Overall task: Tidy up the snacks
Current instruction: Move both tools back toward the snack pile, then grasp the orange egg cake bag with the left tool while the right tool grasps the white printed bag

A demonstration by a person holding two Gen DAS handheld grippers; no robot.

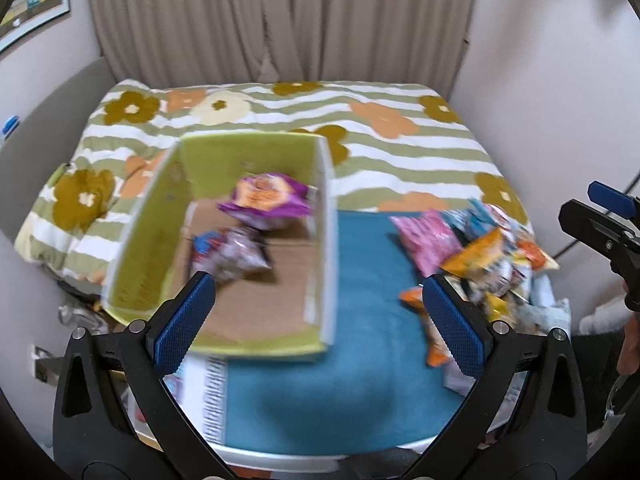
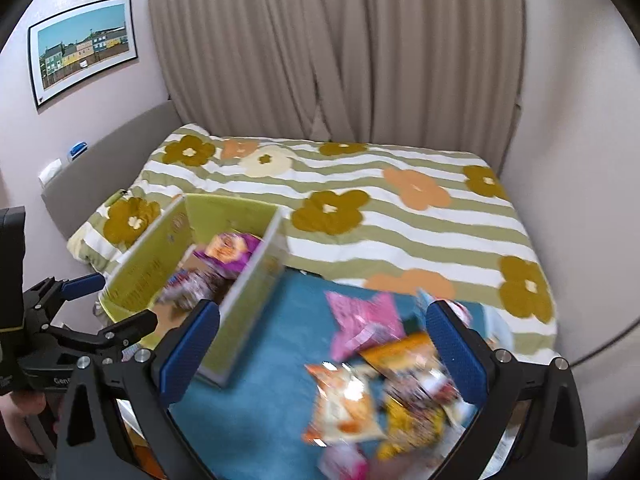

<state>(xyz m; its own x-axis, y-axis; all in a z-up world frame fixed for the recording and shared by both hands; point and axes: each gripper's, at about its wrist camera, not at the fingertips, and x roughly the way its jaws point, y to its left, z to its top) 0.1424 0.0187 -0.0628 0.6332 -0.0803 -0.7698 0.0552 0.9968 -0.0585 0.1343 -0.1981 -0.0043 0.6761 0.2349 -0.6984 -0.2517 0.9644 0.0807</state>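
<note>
A green-walled cardboard box [image 1: 324, 240] stands on a blue mat [image 1: 360, 320]; it also shows in the right wrist view [image 2: 248, 304]. Inside lie a purple snack bag [image 1: 266, 200] and a dark silvery bag [image 1: 232, 256]. A pile of snack bags [image 1: 484, 260] lies on the mat to the right, with a pink bag [image 2: 364, 324] and an orange-white bag [image 2: 348, 404]. My left gripper [image 1: 316, 320] is open and empty above the box's near right corner. My right gripper [image 2: 324, 344] is open and empty above the pile.
The mat lies on a bed with a green-striped flower blanket [image 2: 400, 220]. Curtains [image 2: 332, 48] hang behind, walls close in on both sides. A grey headboard [image 2: 108, 160] runs along the left. A printed white sheet [image 1: 208, 396] lies under the box's near edge.
</note>
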